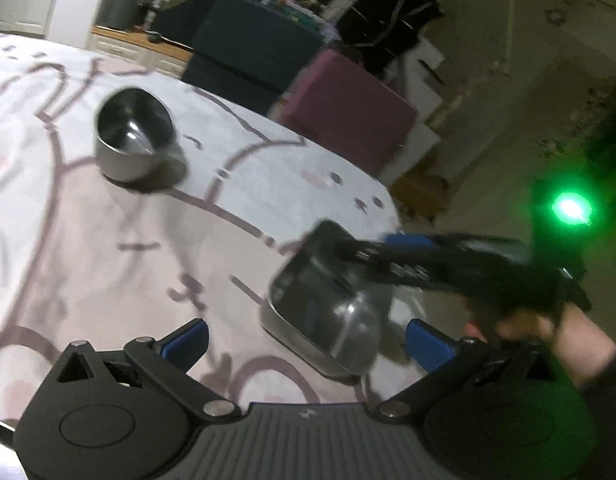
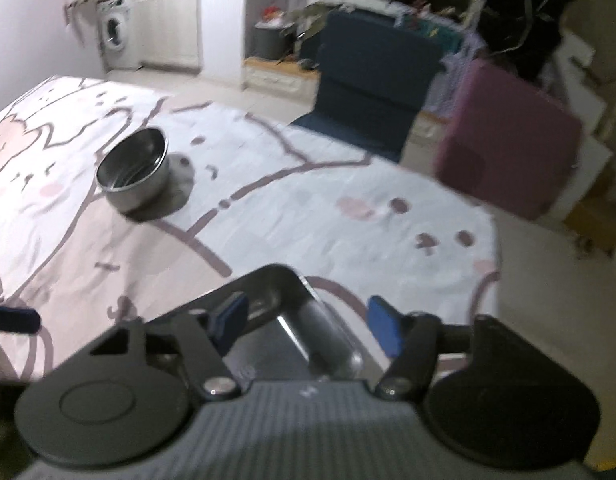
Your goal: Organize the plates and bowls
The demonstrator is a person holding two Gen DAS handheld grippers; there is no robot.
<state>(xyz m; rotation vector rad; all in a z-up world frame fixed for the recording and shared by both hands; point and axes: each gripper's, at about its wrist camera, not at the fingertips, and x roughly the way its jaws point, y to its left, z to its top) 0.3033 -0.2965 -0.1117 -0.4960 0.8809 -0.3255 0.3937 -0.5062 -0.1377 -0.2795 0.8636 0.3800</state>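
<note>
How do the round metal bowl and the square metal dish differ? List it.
1. Shape: the round bowl has a circular rim; the square dish has rounded corners.
2. Depth: the bowl looks deeper with tall walls; the dish looks shallower.
3. Place: the bowl sits far off alone; the dish lies near, under the right gripper.
Both are shiny metal and look empty.

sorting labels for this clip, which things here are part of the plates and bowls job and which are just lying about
Part of the job:
- round steel bowl
- rectangular steel tray
- left claw, open
- right claw, open around the tray's corner

Just lying about:
- purple cushion block
- dark blue floor chair
- washing machine
- patterned cloth under the dishes
</note>
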